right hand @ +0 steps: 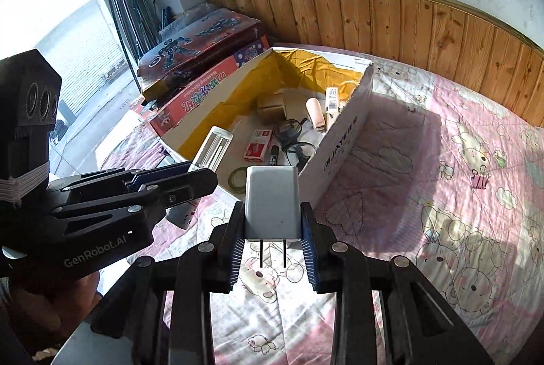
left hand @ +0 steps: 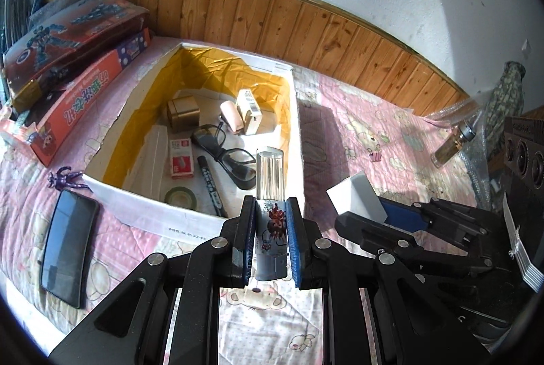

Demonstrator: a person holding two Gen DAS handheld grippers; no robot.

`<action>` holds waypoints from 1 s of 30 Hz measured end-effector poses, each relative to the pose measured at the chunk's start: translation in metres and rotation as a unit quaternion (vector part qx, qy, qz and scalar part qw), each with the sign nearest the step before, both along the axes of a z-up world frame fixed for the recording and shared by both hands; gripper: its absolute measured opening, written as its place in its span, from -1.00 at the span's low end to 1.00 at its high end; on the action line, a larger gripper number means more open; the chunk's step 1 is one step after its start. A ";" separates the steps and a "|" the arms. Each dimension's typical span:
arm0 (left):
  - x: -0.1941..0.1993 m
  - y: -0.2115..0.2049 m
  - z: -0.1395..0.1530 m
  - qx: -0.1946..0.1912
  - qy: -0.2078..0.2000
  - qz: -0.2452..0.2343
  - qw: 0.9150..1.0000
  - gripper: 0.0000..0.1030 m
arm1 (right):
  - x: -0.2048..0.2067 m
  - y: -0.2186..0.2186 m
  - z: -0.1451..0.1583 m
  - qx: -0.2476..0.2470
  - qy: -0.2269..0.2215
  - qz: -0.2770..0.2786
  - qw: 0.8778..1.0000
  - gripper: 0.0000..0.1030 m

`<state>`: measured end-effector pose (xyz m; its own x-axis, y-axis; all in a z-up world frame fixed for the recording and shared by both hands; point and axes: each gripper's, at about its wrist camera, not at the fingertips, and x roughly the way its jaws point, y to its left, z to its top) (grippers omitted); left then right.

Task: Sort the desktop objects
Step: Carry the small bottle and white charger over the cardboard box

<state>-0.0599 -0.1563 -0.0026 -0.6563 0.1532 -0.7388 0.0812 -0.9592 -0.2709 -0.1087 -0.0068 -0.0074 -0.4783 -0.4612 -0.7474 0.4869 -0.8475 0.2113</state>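
Observation:
My left gripper (left hand: 271, 219) is shut on a grey bottle with a clear cap (left hand: 270, 195), held above the near rim of the white cardboard box (left hand: 190, 222). My right gripper (right hand: 273, 237) is shut on a white plug charger (right hand: 273, 200), prongs toward me, just short of the box (right hand: 343, 144). The box holds glasses (left hand: 224, 154), a marker (left hand: 210, 185), a red staple box (left hand: 182, 158), a tape roll (left hand: 180, 196), a pink stapler (left hand: 233, 120) and a brass-coloured box (left hand: 182, 111). The left gripper also shows in the right wrist view (right hand: 190, 174), with the bottle (right hand: 214, 149).
A black phone (left hand: 68, 246) and a purple toy figure (left hand: 64, 179) lie left of the box on the pink quilt (right hand: 442, 195). Toy boxes (left hand: 74, 52) are stacked at the far left. A small glass bottle (left hand: 452, 145) lies at the right. A wood-panelled wall (left hand: 306, 35) stands behind.

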 end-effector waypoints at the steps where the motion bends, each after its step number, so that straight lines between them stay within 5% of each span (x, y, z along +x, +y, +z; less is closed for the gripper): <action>1: -0.002 -0.006 0.001 0.002 0.001 0.004 1.000 -0.67 | -0.003 -0.005 0.003 0.001 0.003 0.004 1.000 -0.38; 11: -0.033 -0.044 -0.008 -0.004 -0.021 0.032 0.999 -0.67 | -0.044 -0.052 0.010 0.024 0.005 0.037 0.999 -0.38; 30: -0.095 -0.052 -0.059 -0.004 -0.118 0.019 0.993 -0.66 | -0.126 -0.084 -0.040 0.115 -0.036 0.038 0.992 -0.38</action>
